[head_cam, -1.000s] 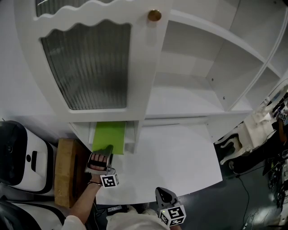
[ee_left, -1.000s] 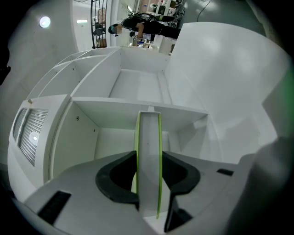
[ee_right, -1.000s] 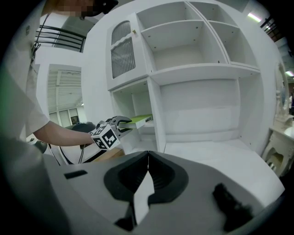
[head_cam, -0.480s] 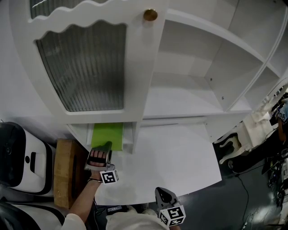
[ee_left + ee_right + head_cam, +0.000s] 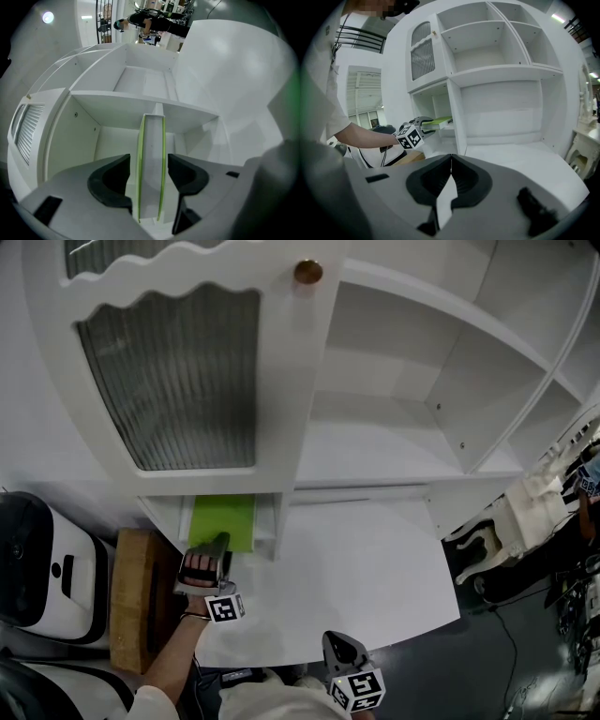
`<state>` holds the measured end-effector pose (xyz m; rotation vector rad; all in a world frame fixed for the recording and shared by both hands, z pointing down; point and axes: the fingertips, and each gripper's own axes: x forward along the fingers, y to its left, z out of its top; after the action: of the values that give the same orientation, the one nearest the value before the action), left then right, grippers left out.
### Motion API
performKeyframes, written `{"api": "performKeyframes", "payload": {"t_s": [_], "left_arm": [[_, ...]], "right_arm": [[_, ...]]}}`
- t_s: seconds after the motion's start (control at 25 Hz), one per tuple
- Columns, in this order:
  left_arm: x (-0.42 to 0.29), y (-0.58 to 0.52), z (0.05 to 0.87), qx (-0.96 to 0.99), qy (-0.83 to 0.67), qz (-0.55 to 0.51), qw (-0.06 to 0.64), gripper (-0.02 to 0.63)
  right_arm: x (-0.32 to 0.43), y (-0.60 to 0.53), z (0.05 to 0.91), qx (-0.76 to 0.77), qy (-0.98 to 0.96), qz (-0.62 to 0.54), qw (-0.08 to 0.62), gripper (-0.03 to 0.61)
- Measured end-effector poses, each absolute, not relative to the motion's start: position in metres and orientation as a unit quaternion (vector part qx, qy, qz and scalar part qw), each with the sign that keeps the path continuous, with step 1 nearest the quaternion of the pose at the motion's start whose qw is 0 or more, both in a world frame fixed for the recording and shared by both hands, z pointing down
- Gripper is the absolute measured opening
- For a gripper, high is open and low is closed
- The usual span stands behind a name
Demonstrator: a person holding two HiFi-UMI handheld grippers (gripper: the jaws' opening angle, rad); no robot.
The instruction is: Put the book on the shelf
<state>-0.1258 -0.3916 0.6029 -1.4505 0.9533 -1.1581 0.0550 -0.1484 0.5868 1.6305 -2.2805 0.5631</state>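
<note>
A: Status of shelf unit (image 5: 394,427)?
B: White unit is standing w/ ribbed-glass door (image 5: 169,371) at upper left. Bays at right are showing nothing in them. The narrow lower-left compartment (image 5: 272,521) is holding the book (image 5: 223,519).

A: Book position?
B: Green book is lying flat in that compartment, page edge facing out, near end sitting at the mouth.

A: L gripper (image 5: 220,542)?
B: It is sitting at the book's near end. Jaws are opening w/ the book (image 5: 151,164) between them, pads looking just clear of the covers.

A: R gripper (image 5: 339,648)?
B: It is hanging low by the body, well apart from the unit. Jaws are closed together, nothing in them.

A: Progress?
B: Judging placement approx. complete, release in progress. Remaining: backing L gripper out w/o dragging the book, poss. nudging it deeper
</note>
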Motion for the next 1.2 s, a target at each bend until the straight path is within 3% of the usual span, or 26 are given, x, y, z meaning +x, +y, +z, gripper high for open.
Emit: {"api": "performKeyframes", "payload": {"t_s": [0.08, 0.4, 0.8, 1.04, 1.2], "left_arm": [[-0.123, -0.386, 0.598, -0.604, 0.395, -0.471, 0.507, 0.268], [-0.124, -0.362, 0.592, -0.614, 0.406, -0.463, 0.494, 0.263], [-0.113, -0.311, 0.589, -0.631, 0.420, -0.448, 0.473, 0.146], [-0.113, -0.295, 0.589, -0.629, 0.424, -0.448, 0.473, 0.010], [-0.114, -0.286, 0.590, -0.640, 0.429, -0.451, 0.451, 0.009]], "right_arm": [[0.057, -0.148, 0.587, 0.565, -0.789, 0.195, 0.140, 0.012], [0.053, -0.147, 0.585, 0.551, -0.802, 0.189, 0.135, 0.012], [0.054, -0.143, 0.583, 0.534, -0.816, 0.183, 0.128, 0.012], [0.052, -0.141, 0.582, 0.523, -0.824, 0.179, 0.125, 0.012], [0.051, -0.139, 0.581, 0.518, -0.828, 0.177, 0.123, 0.012]]}}
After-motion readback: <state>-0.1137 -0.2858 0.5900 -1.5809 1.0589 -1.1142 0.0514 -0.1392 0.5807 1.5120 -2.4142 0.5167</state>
